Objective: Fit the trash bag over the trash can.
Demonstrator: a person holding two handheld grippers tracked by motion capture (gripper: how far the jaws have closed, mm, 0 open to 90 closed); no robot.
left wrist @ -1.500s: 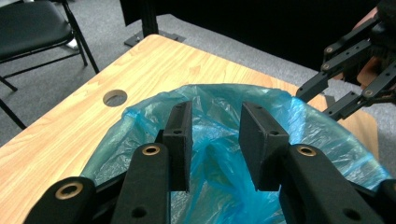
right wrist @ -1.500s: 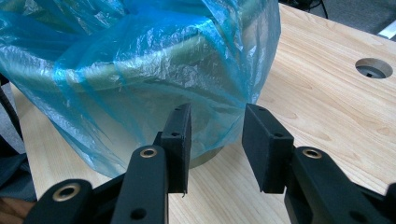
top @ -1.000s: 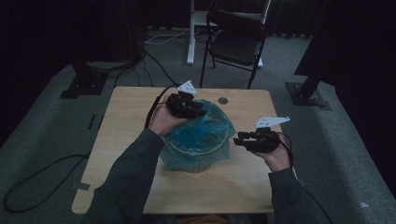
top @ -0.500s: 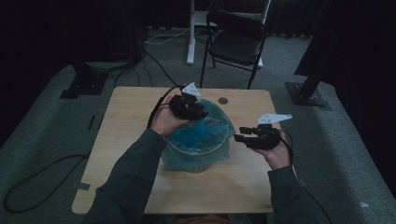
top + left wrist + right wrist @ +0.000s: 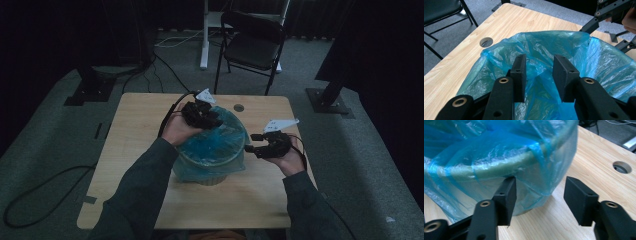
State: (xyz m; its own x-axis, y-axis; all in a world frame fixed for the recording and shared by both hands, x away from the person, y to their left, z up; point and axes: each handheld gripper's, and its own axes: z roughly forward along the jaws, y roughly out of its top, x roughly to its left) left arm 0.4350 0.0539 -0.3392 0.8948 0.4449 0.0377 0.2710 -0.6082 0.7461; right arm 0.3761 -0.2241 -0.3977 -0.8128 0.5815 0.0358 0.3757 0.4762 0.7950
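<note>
the blue bag (image 5: 215, 142) lines a round bin (image 5: 212, 172) standing mid-table, toward the right edge. the left gripper (image 5: 540, 75) hovers over its far rim, fingers apart around loose plastic. the right gripper (image 5: 539, 195) sits beside the bin's right side, fingers just been opening, nothing between them.

From above the near edge, the high view looks forward and down over the whole table (image 5: 150, 120). Each gripper view peers close along its own jaws; both share the blue bag (image 5: 584, 57) and the table's cable hole (image 5: 622, 167).
</note>
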